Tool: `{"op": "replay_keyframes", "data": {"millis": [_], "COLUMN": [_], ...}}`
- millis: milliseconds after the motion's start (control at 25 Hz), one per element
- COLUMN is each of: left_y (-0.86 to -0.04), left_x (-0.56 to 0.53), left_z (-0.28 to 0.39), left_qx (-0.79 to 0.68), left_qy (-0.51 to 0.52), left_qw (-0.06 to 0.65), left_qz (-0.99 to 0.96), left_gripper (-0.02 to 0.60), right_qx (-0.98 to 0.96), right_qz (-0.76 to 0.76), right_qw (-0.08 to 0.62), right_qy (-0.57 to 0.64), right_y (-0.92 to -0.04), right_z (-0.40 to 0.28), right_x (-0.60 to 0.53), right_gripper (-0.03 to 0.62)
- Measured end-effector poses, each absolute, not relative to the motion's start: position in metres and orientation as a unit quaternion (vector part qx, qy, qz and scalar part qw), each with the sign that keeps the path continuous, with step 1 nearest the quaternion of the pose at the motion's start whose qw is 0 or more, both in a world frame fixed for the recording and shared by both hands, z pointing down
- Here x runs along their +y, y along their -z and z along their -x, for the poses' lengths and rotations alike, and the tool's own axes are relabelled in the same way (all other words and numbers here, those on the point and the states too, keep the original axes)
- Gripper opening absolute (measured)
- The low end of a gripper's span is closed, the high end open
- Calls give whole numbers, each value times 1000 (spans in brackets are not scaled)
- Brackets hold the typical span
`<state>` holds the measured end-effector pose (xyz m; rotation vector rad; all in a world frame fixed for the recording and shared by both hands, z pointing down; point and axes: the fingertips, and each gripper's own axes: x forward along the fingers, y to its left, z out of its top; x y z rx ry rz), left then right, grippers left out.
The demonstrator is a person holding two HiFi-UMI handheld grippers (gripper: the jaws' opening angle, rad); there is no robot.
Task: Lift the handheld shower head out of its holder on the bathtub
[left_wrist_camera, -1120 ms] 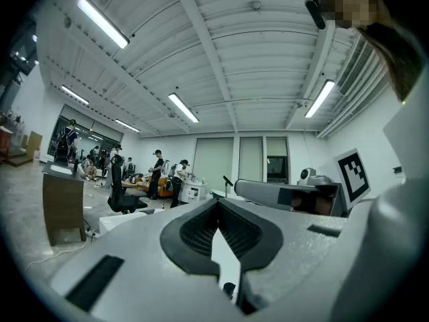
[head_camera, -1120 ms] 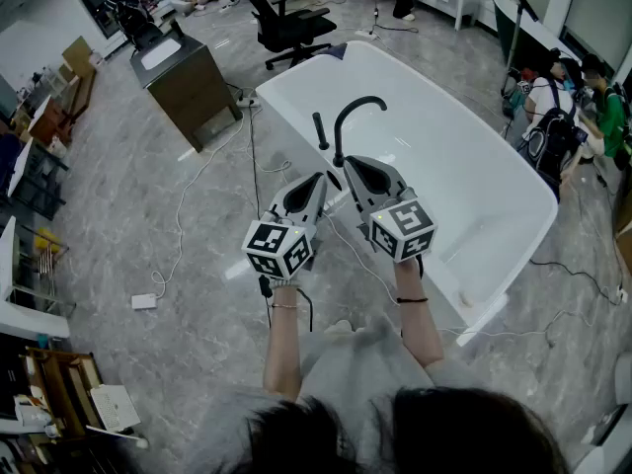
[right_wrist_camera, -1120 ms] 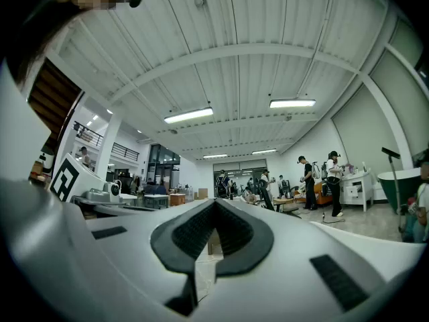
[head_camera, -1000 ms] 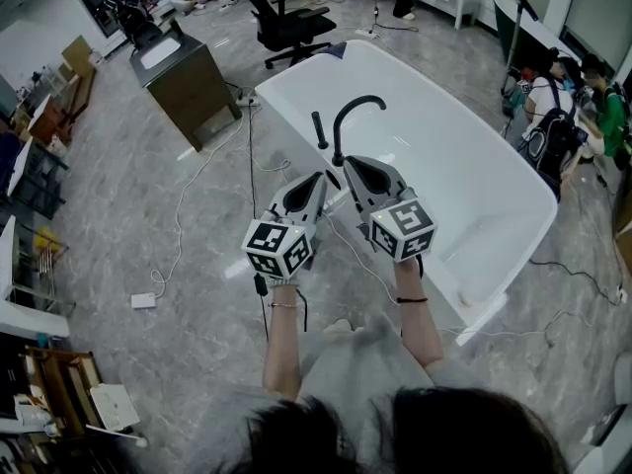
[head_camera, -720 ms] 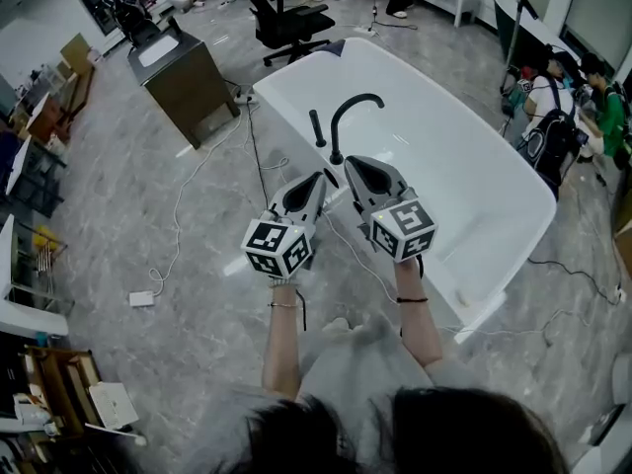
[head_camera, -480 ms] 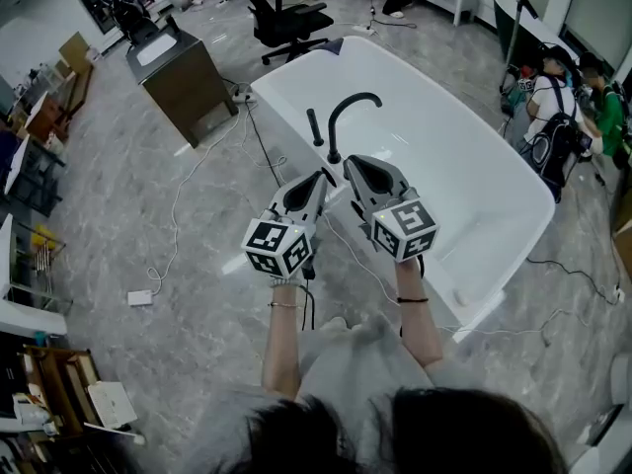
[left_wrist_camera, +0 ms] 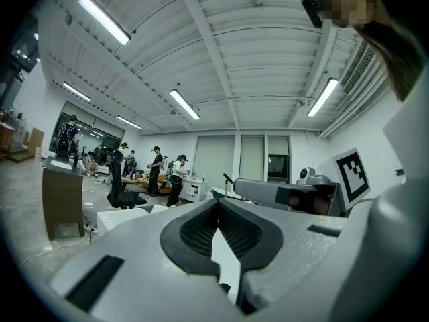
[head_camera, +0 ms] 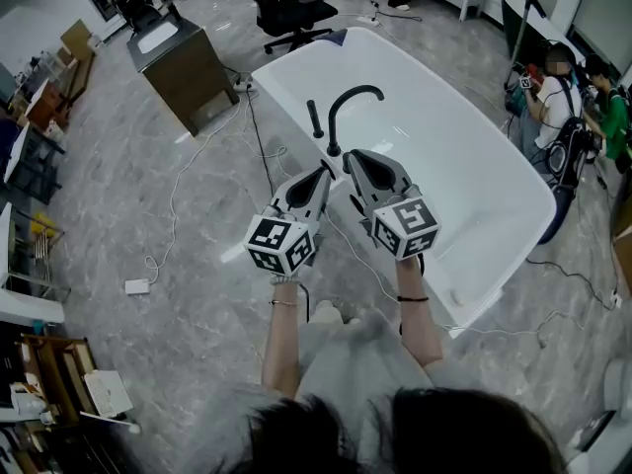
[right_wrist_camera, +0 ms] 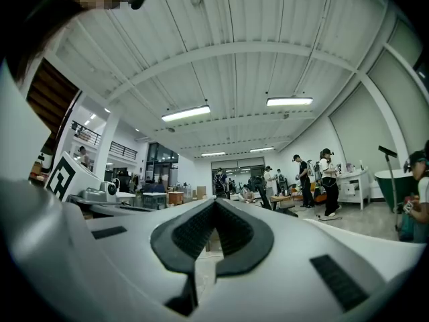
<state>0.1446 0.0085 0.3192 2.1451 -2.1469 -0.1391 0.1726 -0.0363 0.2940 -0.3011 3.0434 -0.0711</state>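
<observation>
The white bathtub (head_camera: pixel 494 181) lies ahead in the head view. On its near left rim stand a curved black faucet (head_camera: pixel 348 102) and, just left of it, the upright black handheld shower head (head_camera: pixel 315 119) in its holder. My left gripper (head_camera: pixel 326 170) and right gripper (head_camera: pixel 348 155) are side by side, pointing level at the faucet and a short way from it. Both are shut with nothing between the jaws, as the left gripper view (left_wrist_camera: pixel 216 204) and the right gripper view (right_wrist_camera: pixel 214 202) show. Neither touches the shower head.
A brown cabinet (head_camera: pixel 184 70) and a black office chair (head_camera: pixel 288 13) stand beyond the tub's far left end. Cables (head_camera: pixel 188 200) and a white adapter (head_camera: pixel 136 286) lie on the grey floor at left. People (head_camera: pixel 553 102) sit at the right, past the tub.
The head view has drifted slightly, so the tub and faucet sit a little higher in the picture. Both grippers keep their places side by side and stay shut.
</observation>
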Motion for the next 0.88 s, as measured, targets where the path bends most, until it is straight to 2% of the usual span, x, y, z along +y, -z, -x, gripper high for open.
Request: {"op": "replay_keyframes", "data": {"millis": [320, 880], "left_y": [-324, -334], "left_x": [-2, -41], "left_z": [-110, -8], "left_qx": [-708, -670], "left_qy": [45, 44], "left_qw": [55, 74], "left_qz": [-703, -737], "left_gripper": [5, 5], "right_qx": [993, 986], "right_qz": [106, 158], "right_qw": [38, 26], "right_qy": [35, 37], "right_y": [-304, -314], "right_z": [-144, -54], "right_x": [-53, -88], "right_gripper": [0, -1]}}
